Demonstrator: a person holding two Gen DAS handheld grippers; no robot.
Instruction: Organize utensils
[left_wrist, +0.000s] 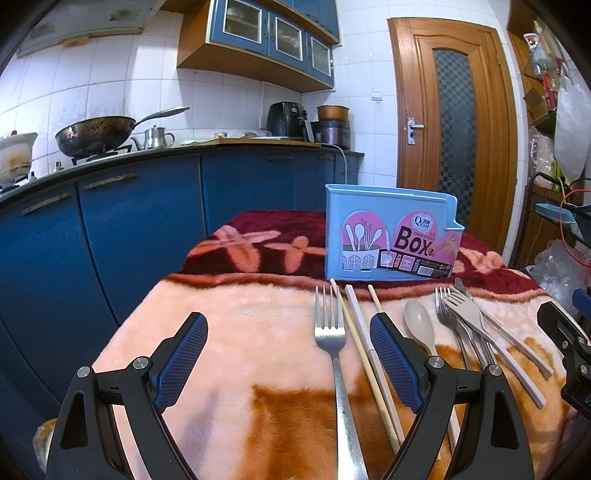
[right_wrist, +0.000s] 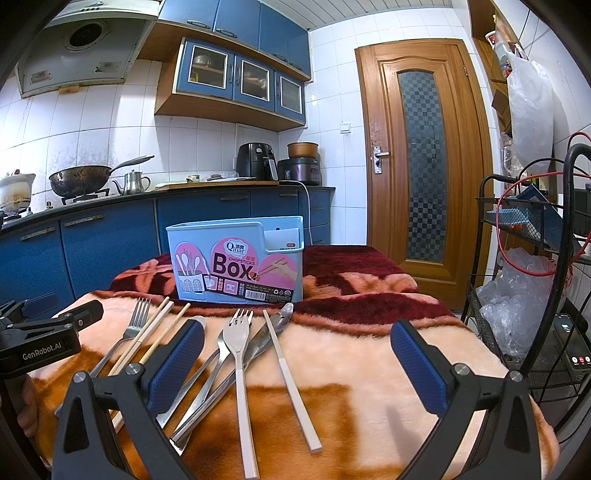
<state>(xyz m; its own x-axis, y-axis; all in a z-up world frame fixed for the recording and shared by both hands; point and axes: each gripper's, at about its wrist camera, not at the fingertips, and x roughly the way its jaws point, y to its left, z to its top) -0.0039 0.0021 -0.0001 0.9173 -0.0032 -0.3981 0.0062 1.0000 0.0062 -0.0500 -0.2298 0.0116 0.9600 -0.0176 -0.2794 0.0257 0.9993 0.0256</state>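
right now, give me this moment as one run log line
stage: pre-grasp | left gripper: open, over metal fork | right gripper: open, empty | utensils: loose on blanket | chopsticks box: upright

White-tiled kitchen walls back blue base cabinets at 9 o'clock, glass-front blue wall cabinets and a range hood at 11 o'clock, a wooden door at 1 o'clock, and a black wire rack at 3 o'clock.
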